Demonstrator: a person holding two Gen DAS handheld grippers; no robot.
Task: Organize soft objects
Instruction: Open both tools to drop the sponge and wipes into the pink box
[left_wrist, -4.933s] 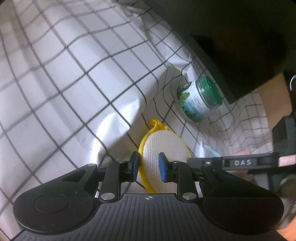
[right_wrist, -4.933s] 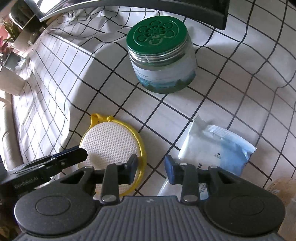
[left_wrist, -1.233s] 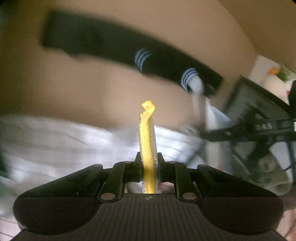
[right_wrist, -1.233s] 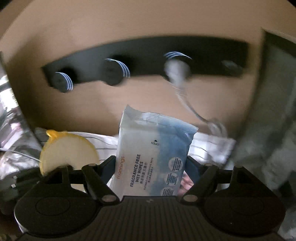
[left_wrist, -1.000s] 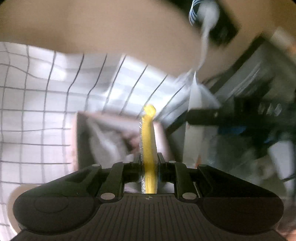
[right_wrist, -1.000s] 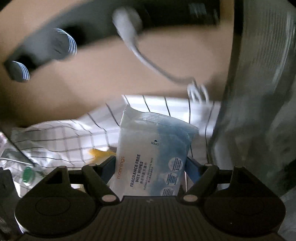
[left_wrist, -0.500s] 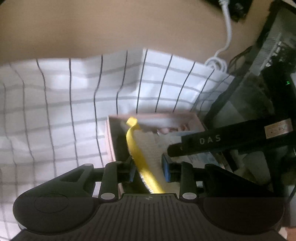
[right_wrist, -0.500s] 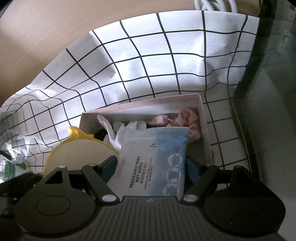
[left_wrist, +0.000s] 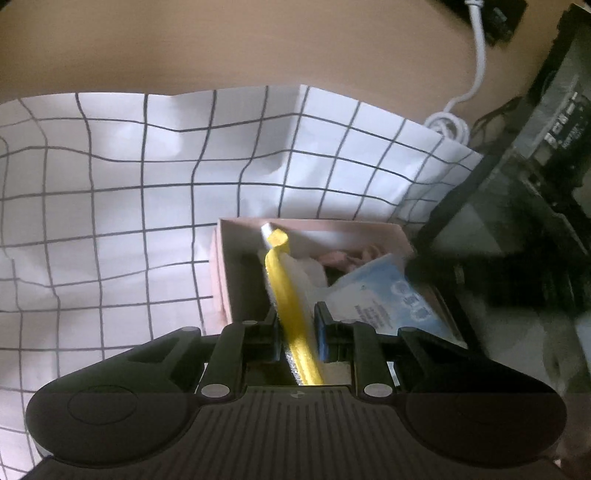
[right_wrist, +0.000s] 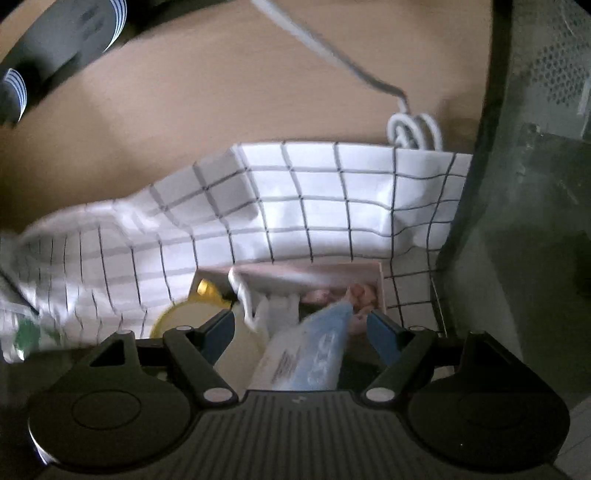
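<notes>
A pink open box (left_wrist: 332, 227) (right_wrist: 325, 271) sits on the checked cloth and holds a white glove (right_wrist: 258, 310) and pink scrunchies (right_wrist: 364, 295). My left gripper (left_wrist: 297, 325) is over the box, its jaws standing a little apart around the yellow-rimmed round sponge (left_wrist: 291, 306), which leans between them. My right gripper (right_wrist: 301, 332) is open; the blue and white wet wipes pack (right_wrist: 310, 354) (left_wrist: 388, 299) tilts loose between its wide fingers, over the box. The sponge also shows in the right wrist view (right_wrist: 192, 317).
A white-and-black checked cloth (left_wrist: 147, 177) covers the table. A dark computer case (right_wrist: 535, 184) stands right of the box. A white coiled cable (left_wrist: 448, 125) lies by the beige wall behind. A green-lidded jar (right_wrist: 26, 332) shows at far left.
Both grippers carried the sponge and wipes from the table to over the pink box. The right gripper has opened, and the wipes pack has tipped loose. The left jaws have loosened on the sponge.
</notes>
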